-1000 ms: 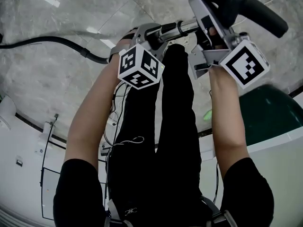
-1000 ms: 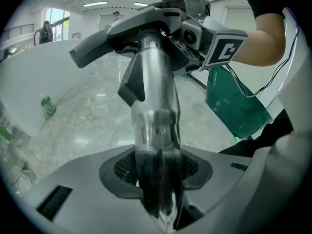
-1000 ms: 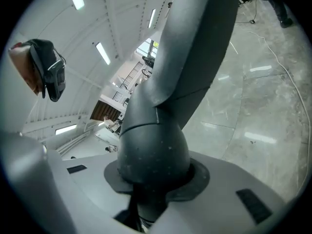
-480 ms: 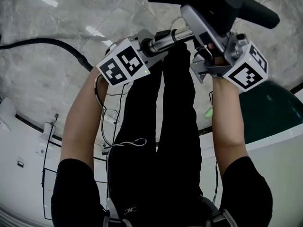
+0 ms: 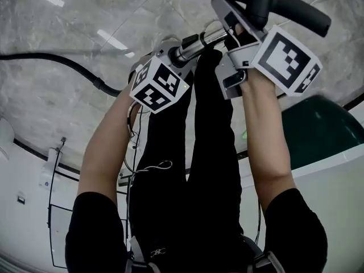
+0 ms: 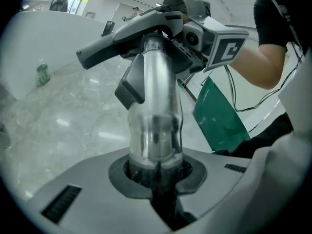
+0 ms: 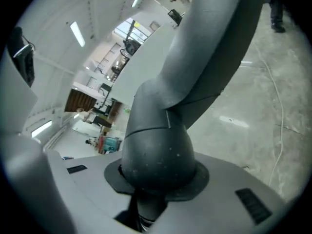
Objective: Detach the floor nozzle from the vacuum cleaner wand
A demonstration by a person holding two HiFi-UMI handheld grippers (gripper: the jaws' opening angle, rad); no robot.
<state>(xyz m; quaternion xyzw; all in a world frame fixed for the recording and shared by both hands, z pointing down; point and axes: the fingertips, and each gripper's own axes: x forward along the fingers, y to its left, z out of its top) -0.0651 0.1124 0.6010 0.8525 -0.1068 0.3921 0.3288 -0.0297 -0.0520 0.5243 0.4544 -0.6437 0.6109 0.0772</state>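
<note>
Pale marble floor [image 5: 51, 78] spreads beneath. The left claw [image 6: 155, 173], its jaws having just been closing, clamps the silver wand [image 6: 155, 101]. The right claw [image 7: 156, 179], part-open, grips the neck of the floor nozzle [image 7: 195, 62] at the wand's far end. Holding the wand still and drawing the nozzle straight along the wand's line should part them; the dark catch [image 6: 130, 89] on the wand's side may need pressing first. That nozzle is matt dark grey, curved and dust-speckled.

floor nozzle [image 5: 284, 7] right of wand [image 5: 196, 41], hose [image 5: 57, 58] left
</note>
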